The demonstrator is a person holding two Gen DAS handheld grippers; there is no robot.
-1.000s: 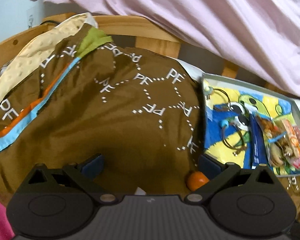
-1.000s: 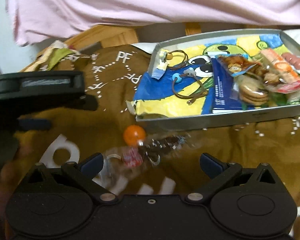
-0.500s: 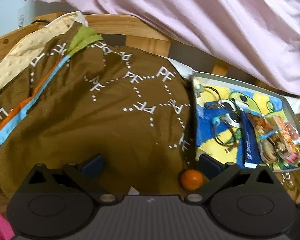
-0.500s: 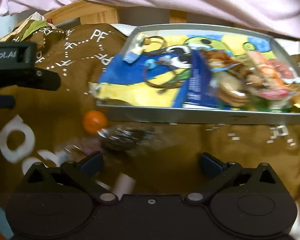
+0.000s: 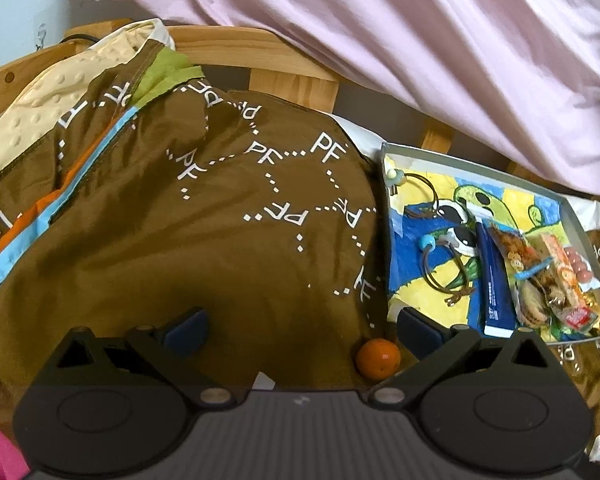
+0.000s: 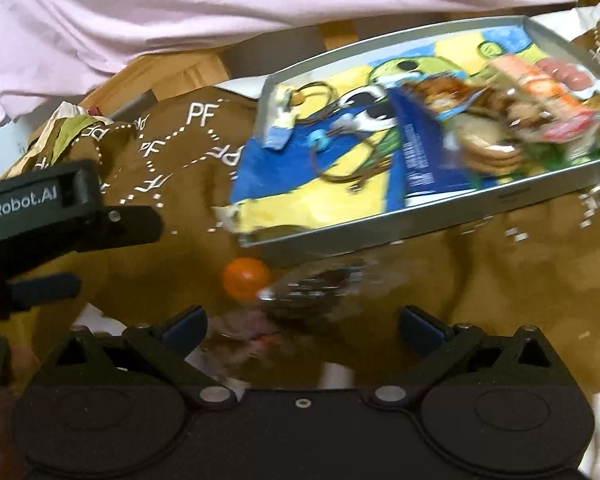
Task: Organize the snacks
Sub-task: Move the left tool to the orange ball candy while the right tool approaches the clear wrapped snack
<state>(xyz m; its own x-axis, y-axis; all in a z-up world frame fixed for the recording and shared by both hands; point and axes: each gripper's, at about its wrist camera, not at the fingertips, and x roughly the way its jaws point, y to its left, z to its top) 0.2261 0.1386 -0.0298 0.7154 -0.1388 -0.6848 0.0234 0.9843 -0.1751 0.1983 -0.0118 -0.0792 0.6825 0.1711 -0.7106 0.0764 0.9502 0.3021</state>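
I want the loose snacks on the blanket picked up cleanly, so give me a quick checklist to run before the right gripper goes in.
1. Right gripper open and empty: ok.
2. Left gripper open and empty: ok.
3. Clear snack packet lies ahead of the right fingers, not between them: not ok.
4. Orange ball touching the packet, may roll: cannot tell.
5. Tray has free room on its left half: ok.
6. Picture sharp enough to aim: not ok, the right wrist view is blurred.

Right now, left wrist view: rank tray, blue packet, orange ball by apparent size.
1. tray
2. blue packet
3. orange ball, though it lies nearer the camera than the packet, so their true order is unsure.
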